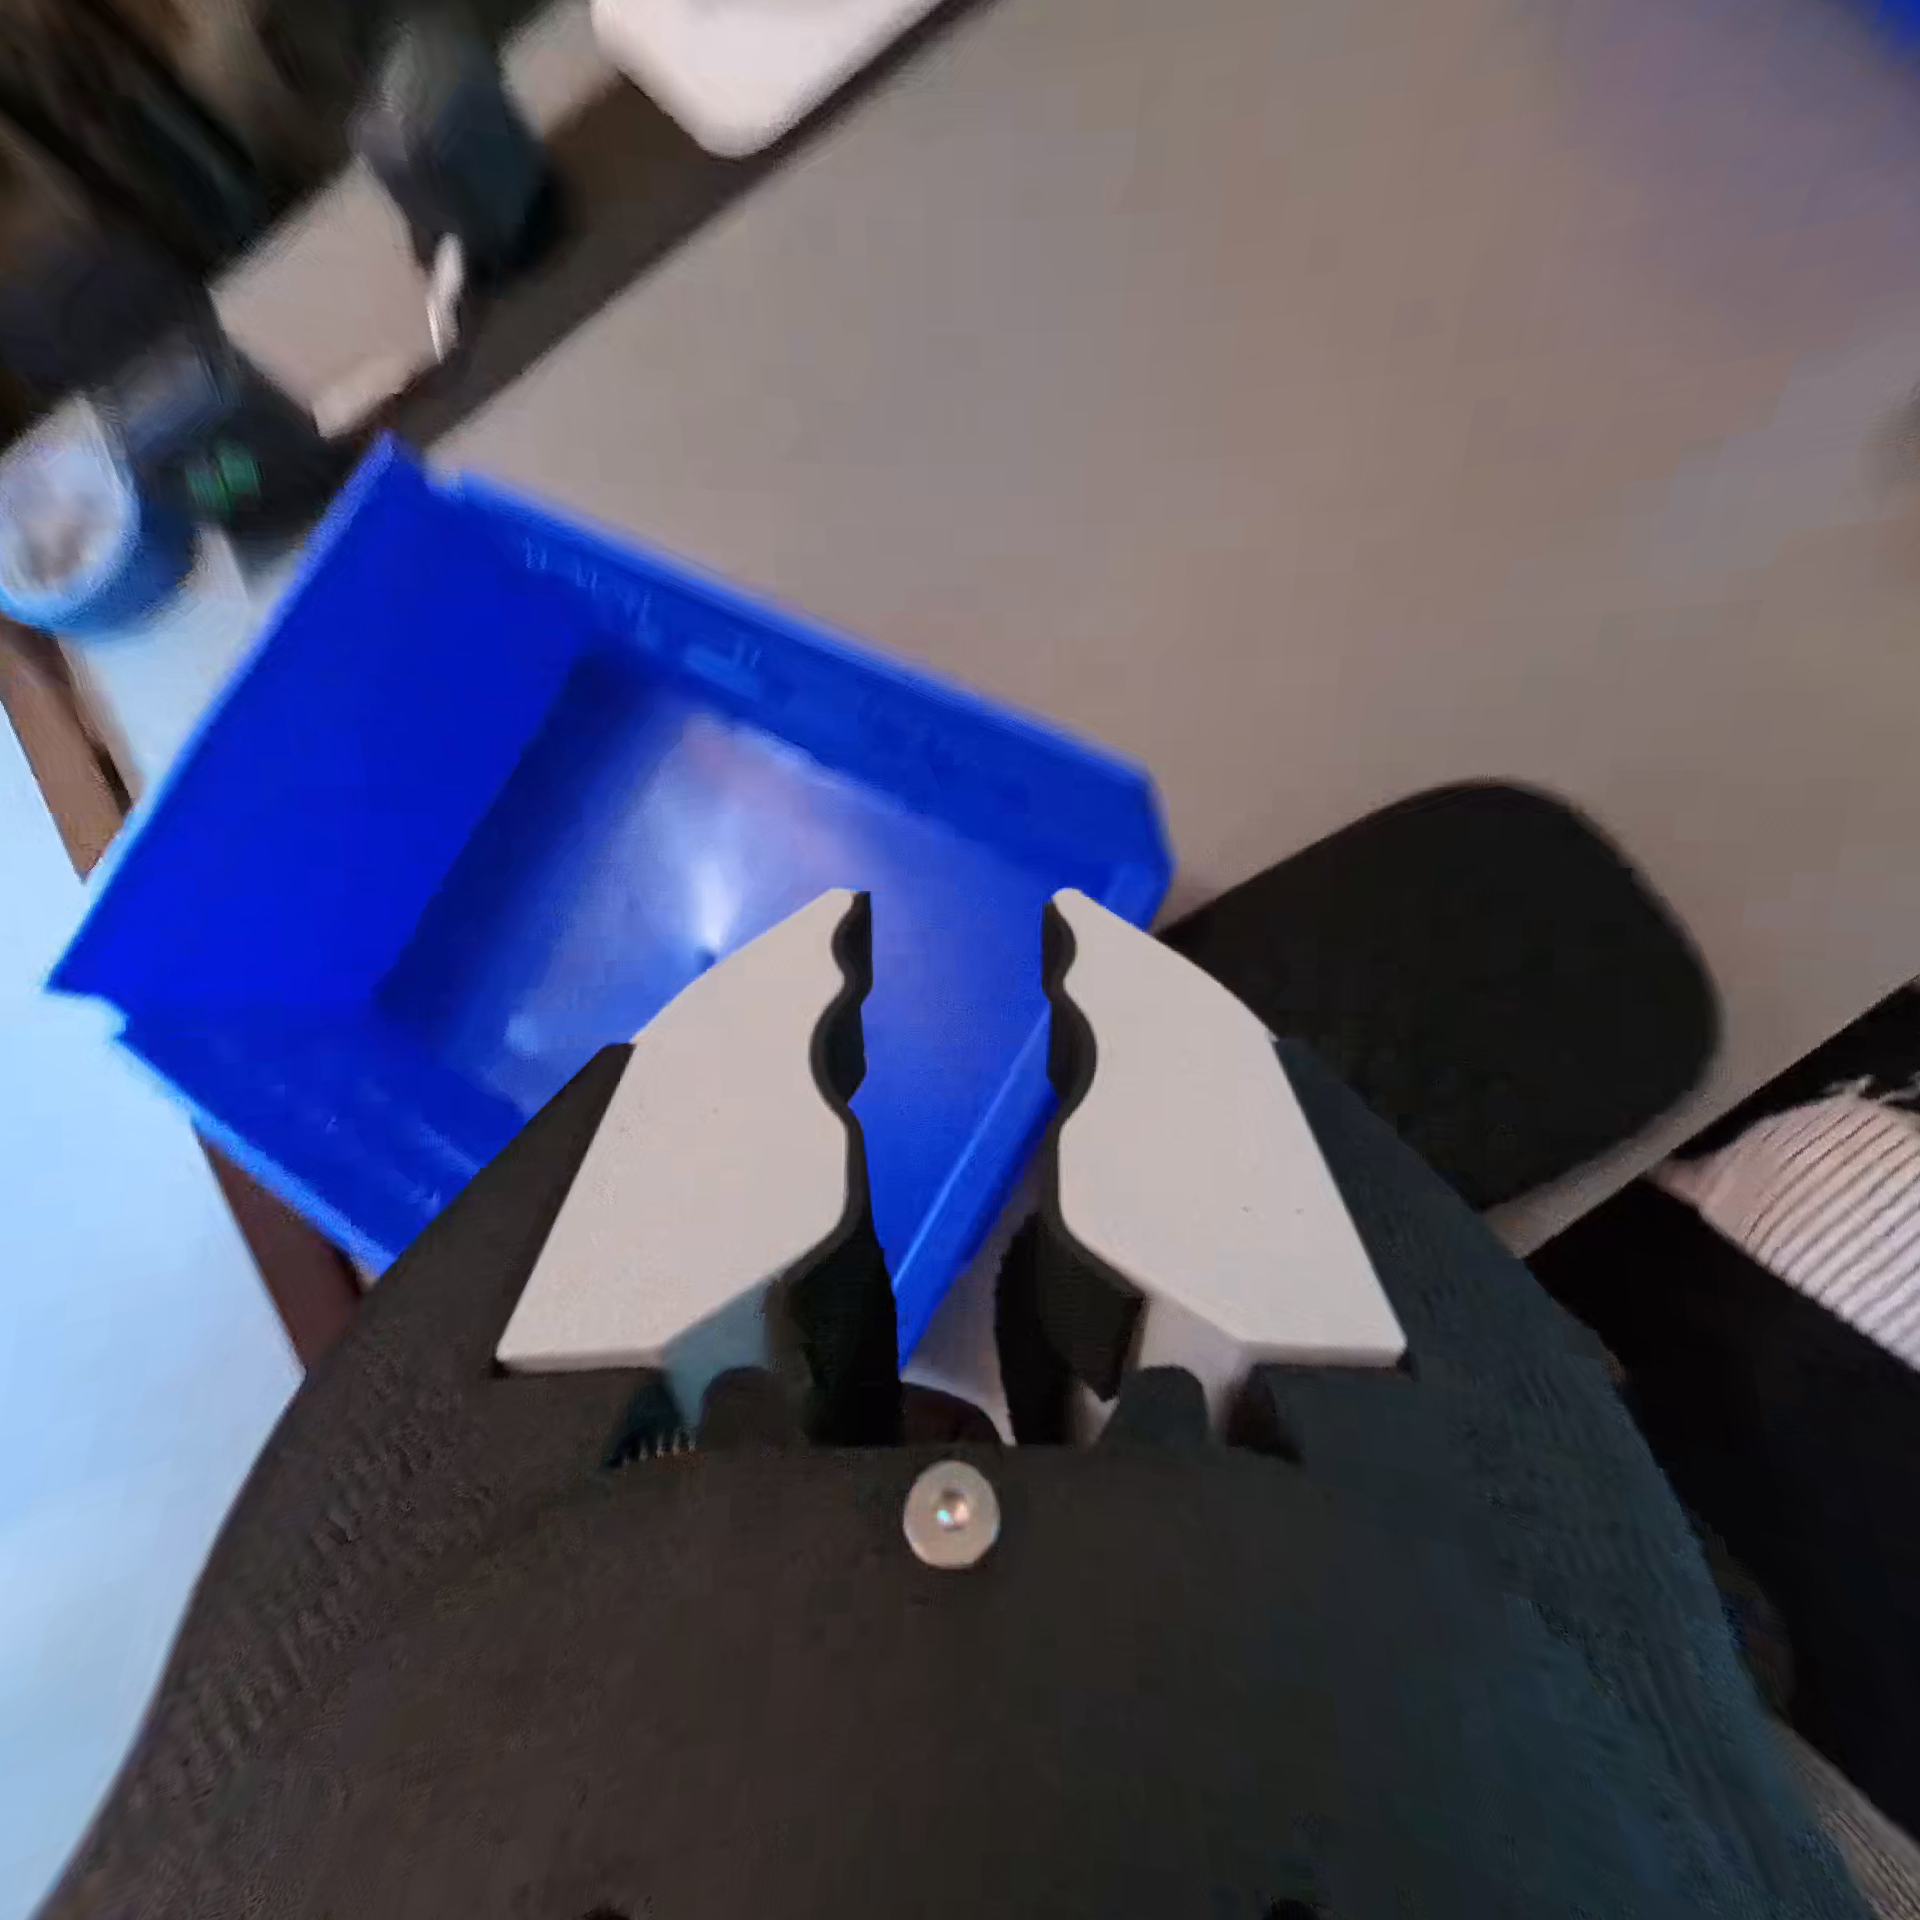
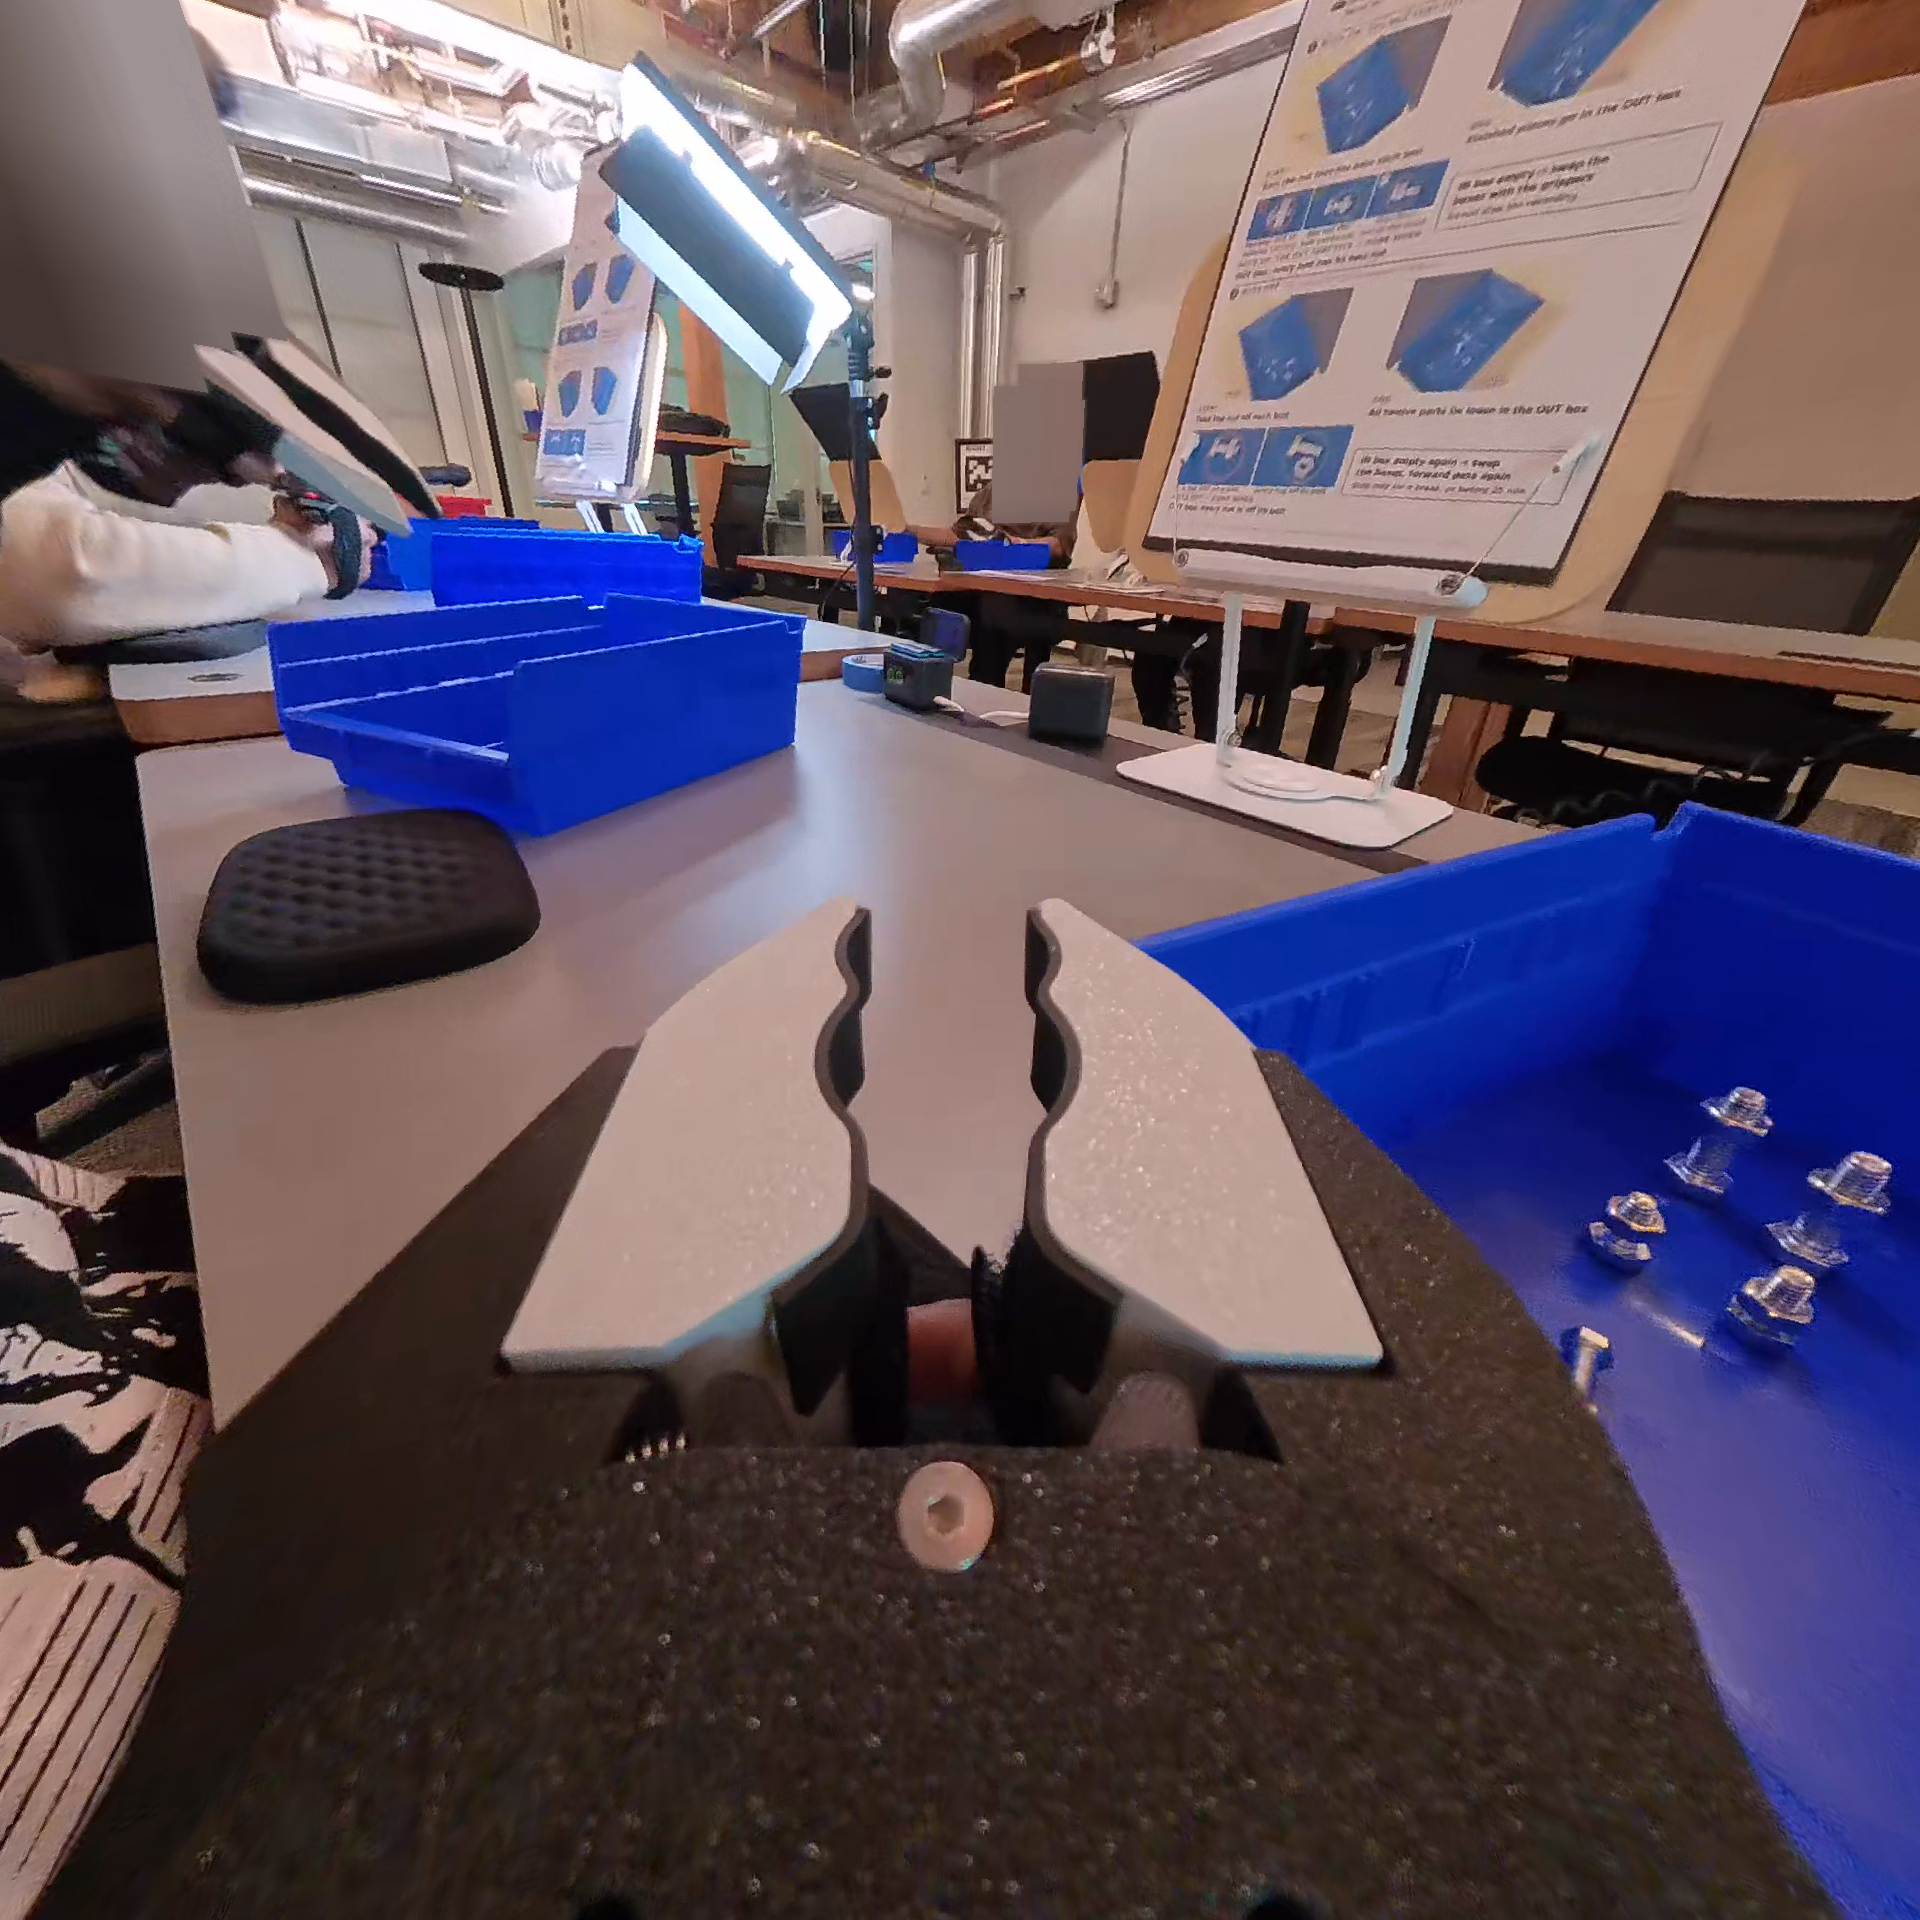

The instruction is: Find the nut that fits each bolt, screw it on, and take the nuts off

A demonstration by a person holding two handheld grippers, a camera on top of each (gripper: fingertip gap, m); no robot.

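Both claws part open, nothing held: left claw over a bare-looking blue bin, right claw above the worktop. Bolts with nuts lying in the right bin. Best to swing right, drop squarely over one bolt, pinch its head. Left view blurred, no hardware visible; right view alone showing bolts, black pad, instruction board.

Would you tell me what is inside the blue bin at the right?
The blue bin holds several small bolts with nuts on them, lying loose on its floor. The right gripper hides its near corner.
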